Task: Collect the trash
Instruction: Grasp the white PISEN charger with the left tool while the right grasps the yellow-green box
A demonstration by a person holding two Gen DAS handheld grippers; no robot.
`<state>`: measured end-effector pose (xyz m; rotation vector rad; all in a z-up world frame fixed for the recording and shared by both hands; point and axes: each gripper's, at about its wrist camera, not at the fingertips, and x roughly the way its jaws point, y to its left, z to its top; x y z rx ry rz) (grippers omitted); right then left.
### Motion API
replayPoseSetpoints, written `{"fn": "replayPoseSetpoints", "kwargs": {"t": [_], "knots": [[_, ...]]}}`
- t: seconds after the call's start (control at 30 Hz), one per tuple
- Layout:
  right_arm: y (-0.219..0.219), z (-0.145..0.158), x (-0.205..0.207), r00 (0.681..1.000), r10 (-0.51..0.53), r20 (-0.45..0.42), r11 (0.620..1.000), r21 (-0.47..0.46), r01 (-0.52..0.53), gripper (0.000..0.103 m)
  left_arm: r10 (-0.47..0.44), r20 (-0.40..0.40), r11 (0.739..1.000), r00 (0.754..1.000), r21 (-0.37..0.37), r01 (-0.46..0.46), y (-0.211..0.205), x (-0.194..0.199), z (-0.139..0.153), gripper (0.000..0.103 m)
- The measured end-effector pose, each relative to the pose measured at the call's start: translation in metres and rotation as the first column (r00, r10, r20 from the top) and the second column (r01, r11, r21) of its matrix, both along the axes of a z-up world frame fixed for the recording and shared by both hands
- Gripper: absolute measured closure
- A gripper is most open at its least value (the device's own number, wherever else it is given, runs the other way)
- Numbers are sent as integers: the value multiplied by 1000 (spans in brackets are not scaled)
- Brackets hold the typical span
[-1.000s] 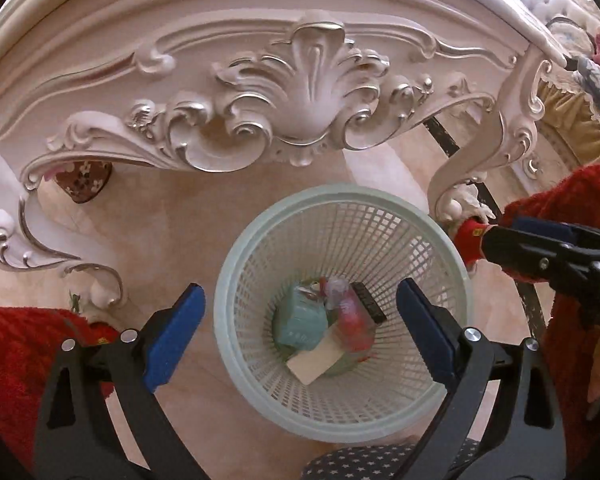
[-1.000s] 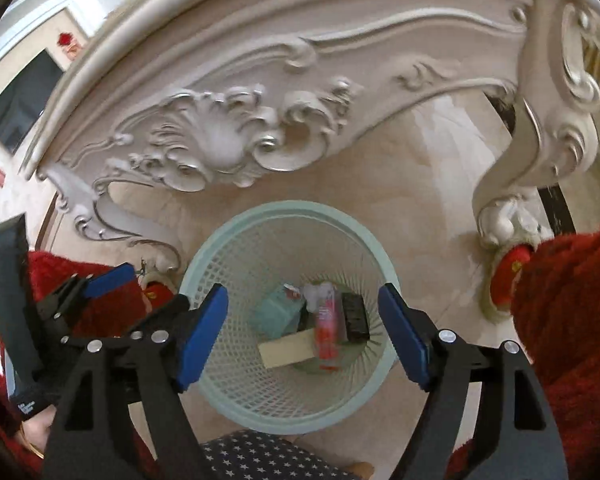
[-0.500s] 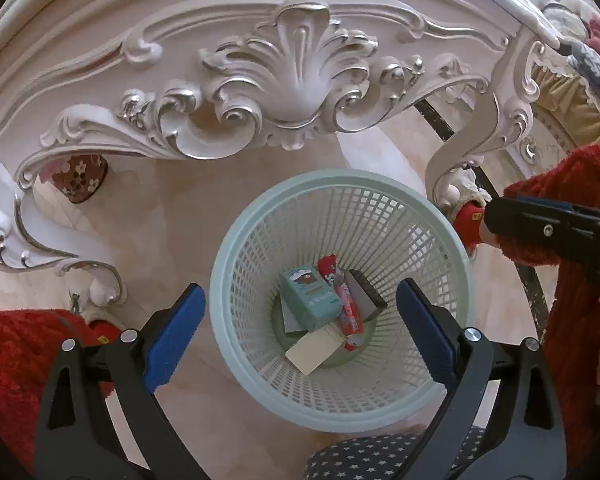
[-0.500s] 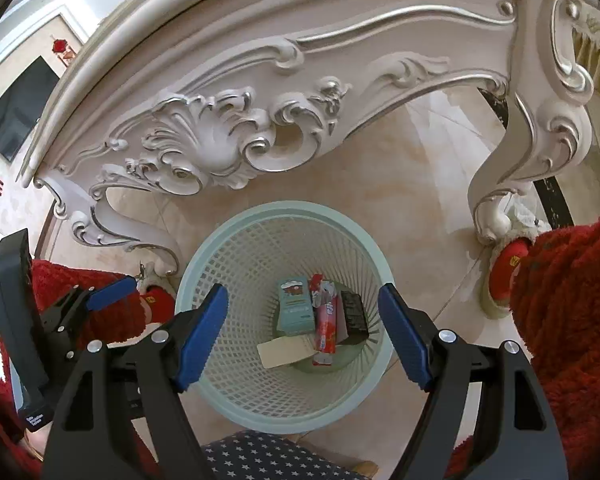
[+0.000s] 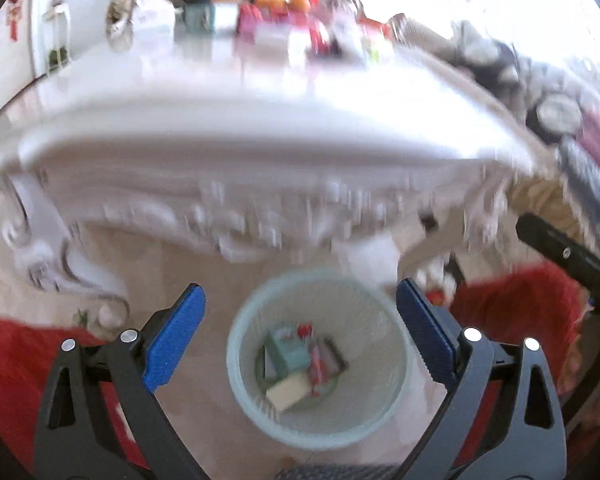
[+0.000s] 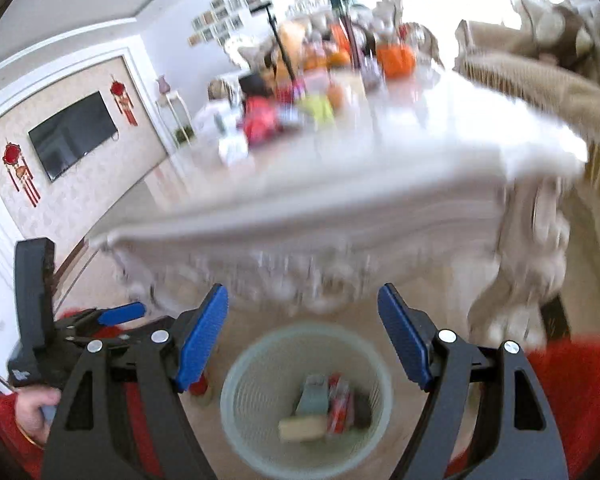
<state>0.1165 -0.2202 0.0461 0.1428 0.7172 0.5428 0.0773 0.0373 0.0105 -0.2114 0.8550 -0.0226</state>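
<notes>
Trash: teal box, red wrapper, dark item, tan card, all at bottom of pale green mesh basket on floor before carved white table. Left gripper above basket, fingers wide apart, empty. Right gripper likewise spread, empty. Both views blurred. Tabletop clutter indistinct.
</notes>
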Motion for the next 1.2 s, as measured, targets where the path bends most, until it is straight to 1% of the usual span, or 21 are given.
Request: {"fn": "replayPoseSetpoints", "kwargs": {"t": [0.03,0.07,0.13,0.17,0.23,0.27,0.4,0.43,0.47,0.53,0.63,0.77,0.83,0.9,0.93,1.0,1.07,1.2], "knots": [[0,11,11,1000,-7,24,1000,2,7,30,17,17,1000,1000,-7,-17,4,15,17,9],[2,22,27,999,-20,50,1000,-3,20,30,28,31,1000,999,-8,-28,5,27,27,10],[8,34,50,996,-31,78,999,-13,32,29,75,68,997,995,22,-77,8,53,47,9],[13,40,68,996,-29,81,999,-20,31,30,103,81,994,991,38,-107,9,67,55,9],[21,44,93,997,-18,70,999,-31,20,30,153,92,987,984,44,-158,12,96,65,9],[26,46,106,998,-12,66,999,-42,15,30,175,89,983,981,40,-179,13,109,67,9],[50,53,161,998,16,66,990,-140,-6,30,234,44,972,971,11,-234,16,157,69,9],[53,52,169,998,20,64,988,-152,-10,30,248,35,969,968,2,-249,17,169,69,9],[60,53,184,998,23,60,986,-167,-13,30,265,29,964,964,-6,-265,17,177,69,9],[68,49,198,998,32,52,983,-183,-22,30,283,19,959,959,-15,-283,19,190,65,9],[82,43,218,998,50,37,975,-219,-40,30,301,-16,954,953,15,-301,19,209,55,9],[96,36,236,997,78,19,964,-257,-71,30,304,-6,950,953,74,-303,19,216,54,9],[101,31,240,996,88,11,955,-286,-81,30,293,-15,950,956,119,-289,20,220,52,9],[105,27,243,996,91,4,944,-319,-85,30,281,-20,943,959,190,-272,22,222,50,9],[105,24,245,996,88,-5,939,-335,-85,30,272,-31,946,962,192,-262,28,220,48,9],[104,19,251,996,79,-39,940,-331,-87,30,257,-22,954,966,164,-250,36,213,50,9],[103,18,253,996,76,-54,943,-321,-89,30,262,-43,948,964,198,-249,43,212,49,9],[108,19,252,993,98,-60,936,-334,-112,30,261,-78,957,962,151,-248,56,213,52,9]]}}
